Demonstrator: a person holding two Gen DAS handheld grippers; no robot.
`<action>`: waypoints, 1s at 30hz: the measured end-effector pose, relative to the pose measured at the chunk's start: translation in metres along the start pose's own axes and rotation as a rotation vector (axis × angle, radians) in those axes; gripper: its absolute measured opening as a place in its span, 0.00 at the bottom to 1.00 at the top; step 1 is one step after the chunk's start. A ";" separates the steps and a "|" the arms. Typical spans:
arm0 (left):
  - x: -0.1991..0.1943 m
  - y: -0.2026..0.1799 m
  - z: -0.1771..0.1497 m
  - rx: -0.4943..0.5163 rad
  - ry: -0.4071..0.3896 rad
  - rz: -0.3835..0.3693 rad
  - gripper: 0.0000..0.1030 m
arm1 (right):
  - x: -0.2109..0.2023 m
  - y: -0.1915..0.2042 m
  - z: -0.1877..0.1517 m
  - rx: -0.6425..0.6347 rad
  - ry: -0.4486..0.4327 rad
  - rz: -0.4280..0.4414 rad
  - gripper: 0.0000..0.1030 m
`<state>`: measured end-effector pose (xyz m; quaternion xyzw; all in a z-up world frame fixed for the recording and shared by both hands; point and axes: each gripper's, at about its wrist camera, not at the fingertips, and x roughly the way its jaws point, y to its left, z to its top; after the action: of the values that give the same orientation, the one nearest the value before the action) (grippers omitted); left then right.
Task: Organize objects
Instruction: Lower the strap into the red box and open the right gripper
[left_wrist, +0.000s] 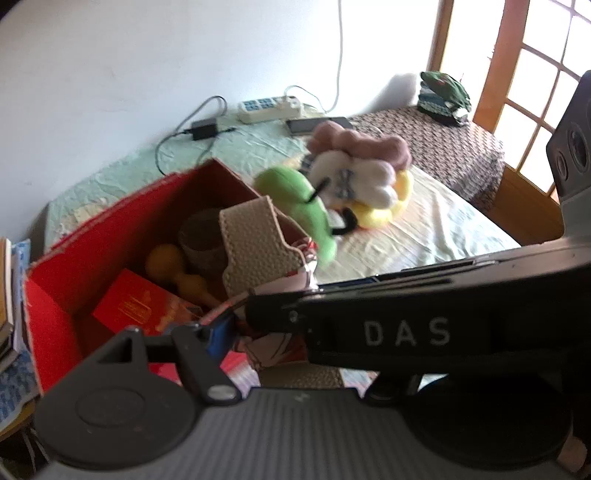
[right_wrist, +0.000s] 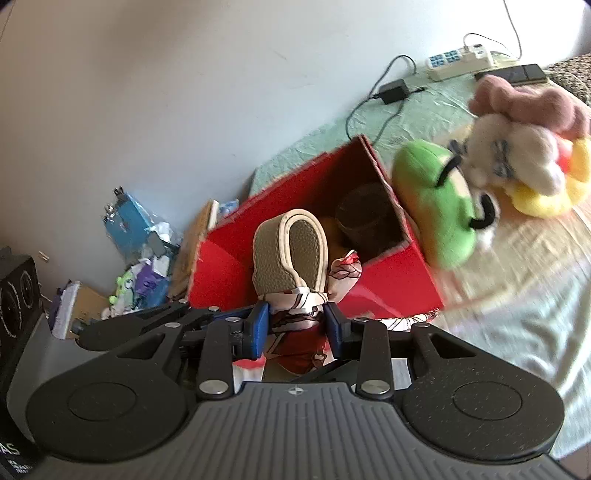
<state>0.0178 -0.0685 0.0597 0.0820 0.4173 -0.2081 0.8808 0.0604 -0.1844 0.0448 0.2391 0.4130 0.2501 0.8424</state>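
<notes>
Left wrist view: red box (left_wrist: 66, 266) stands open on a pale green sheet (left_wrist: 424, 221), holding a dark cup (left_wrist: 201, 236), a yellow gourd-shaped toy (left_wrist: 166, 258) and a red booklet (left_wrist: 129, 306). A slipper (left_wrist: 255, 251), sole out, rises at the box's near edge, above red-and-white patterned cloth (left_wrist: 273, 347). The right gripper's black arm, marked DAS, crosses from 3 o'clock and hides the left gripper's (left_wrist: 236, 332) far finger; whether its jaws grip anything cannot be told. At 1 o'clock from the box lies a plush toy (left_wrist: 354, 177), green, white, pink and yellow. Toward 12 o'clock sit a power strip (left_wrist: 269, 107), an adapter (left_wrist: 203, 129) and a phone (left_wrist: 317, 123).

Right wrist view: right gripper (right_wrist: 295, 325) clamps its blue pads (right_wrist: 258, 328) on the patterned cloth (right_wrist: 295, 321), which wraps the slipper's (right_wrist: 291, 247) lower end. The slipper stands sole out before the box's (right_wrist: 388, 280) open mouth. The plush toy (right_wrist: 480, 173) lies at 2 o'clock, touching the box's corner. Floor clutter (right_wrist: 140, 251) lies at 9 o'clock.
</notes>
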 end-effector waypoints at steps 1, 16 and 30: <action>-0.001 0.003 0.002 -0.004 -0.006 0.010 0.69 | 0.002 0.001 0.003 -0.008 -0.007 0.012 0.35; 0.007 0.051 0.034 -0.112 -0.042 0.180 0.67 | 0.047 0.021 0.051 -0.090 0.016 0.144 0.34; 0.037 0.098 0.021 -0.261 0.050 0.314 0.67 | 0.113 0.027 0.058 -0.142 0.169 0.248 0.32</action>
<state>0.0961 0.0019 0.0412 0.0362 0.4446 -0.0105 0.8950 0.1619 -0.1053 0.0280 0.2061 0.4309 0.3998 0.7823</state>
